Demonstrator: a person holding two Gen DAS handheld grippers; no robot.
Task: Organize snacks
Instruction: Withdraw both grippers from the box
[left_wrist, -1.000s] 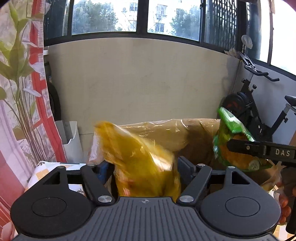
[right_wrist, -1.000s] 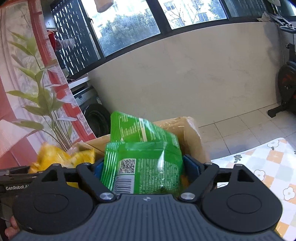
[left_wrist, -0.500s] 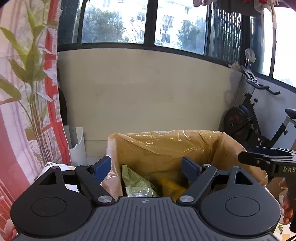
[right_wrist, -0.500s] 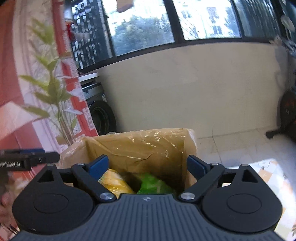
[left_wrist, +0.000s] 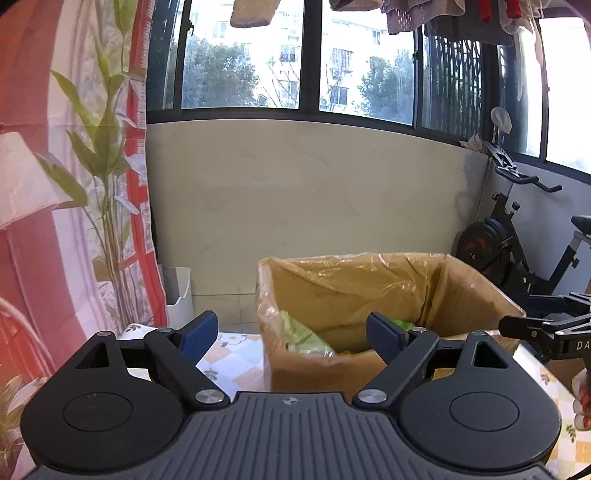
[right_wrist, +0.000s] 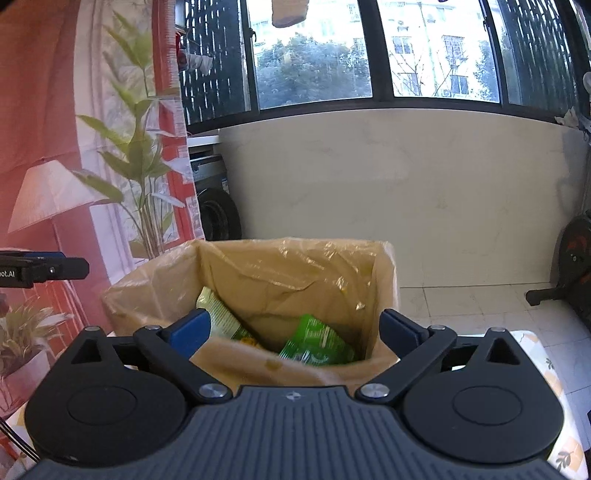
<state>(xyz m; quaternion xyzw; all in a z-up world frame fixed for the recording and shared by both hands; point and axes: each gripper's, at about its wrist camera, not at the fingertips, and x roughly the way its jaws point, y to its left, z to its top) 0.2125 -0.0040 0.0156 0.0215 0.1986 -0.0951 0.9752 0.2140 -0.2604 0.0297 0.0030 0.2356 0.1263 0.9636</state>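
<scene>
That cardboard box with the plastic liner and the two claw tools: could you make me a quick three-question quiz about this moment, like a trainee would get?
1. True or false: the left gripper is clamped on a yellow snack bag.
2. Where does the bright green snack packet lie?
A. on the flowered tablecloth
B. inside the brown cardboard box lined with clear plastic
C. between the right gripper's fingers
3. Fill in: the right gripper has its blue-padded fingers spread ____.

Key
1. False: its fingers stand apart and hold nothing.
2. B: it rests in the box beside a paler green packet.
3. Open, with nothing between them.
</scene>
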